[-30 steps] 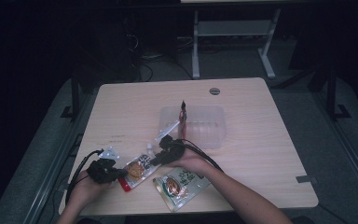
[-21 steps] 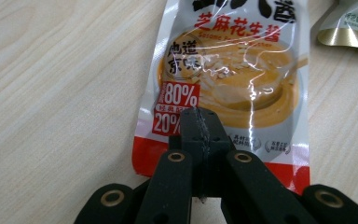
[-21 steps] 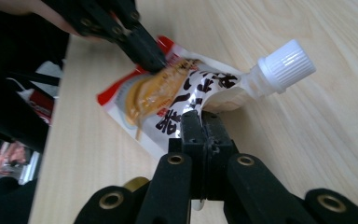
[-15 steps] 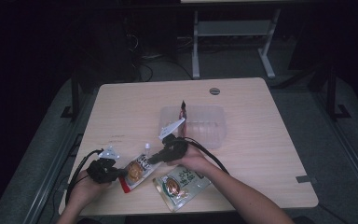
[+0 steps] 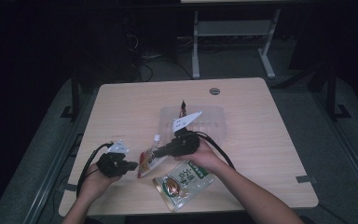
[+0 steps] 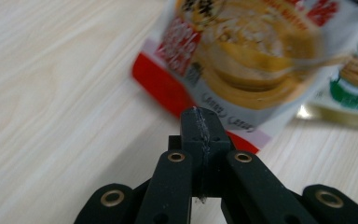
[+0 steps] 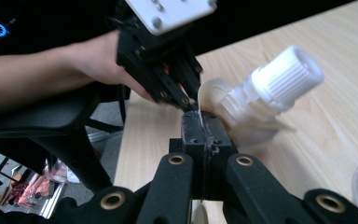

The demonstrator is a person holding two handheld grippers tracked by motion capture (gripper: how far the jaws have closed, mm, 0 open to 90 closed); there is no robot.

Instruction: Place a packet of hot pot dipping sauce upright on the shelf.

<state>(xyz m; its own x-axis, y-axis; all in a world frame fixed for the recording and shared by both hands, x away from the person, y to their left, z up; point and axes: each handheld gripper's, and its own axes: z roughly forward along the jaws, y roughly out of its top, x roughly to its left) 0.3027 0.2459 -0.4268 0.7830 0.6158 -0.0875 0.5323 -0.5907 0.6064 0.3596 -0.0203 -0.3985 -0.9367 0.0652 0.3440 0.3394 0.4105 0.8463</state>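
An orange and red spout pouch [image 5: 150, 158] with a white screw cap [image 7: 286, 77] lies tilted near the table's front, between the two grippers. My right gripper [image 5: 158, 151] reaches in from the right and is shut [image 7: 199, 116] on the pouch's thin top edge beside the spout. My left gripper [image 5: 134, 164] is shut too [image 6: 199, 114]. Its tips are at the pouch's red bottom edge [image 6: 168, 88], and I cannot tell if that edge is pinched. The right gripper view shows the left gripper [image 7: 186, 100] just beyond the pouch.
A green food pouch [image 5: 182, 179] lies at the front edge below my right hand. A clear plastic tray [image 5: 219, 122] sits mid-table behind the right gripper, with a dark reddish item [image 5: 183, 106] standing at its left end. A round cable hole [image 5: 214, 90] is near the far edge.
My right gripper has lifted and drawn back to the right with the pouch's spout end. The left gripper has moved right and slightly up toward the pouch.
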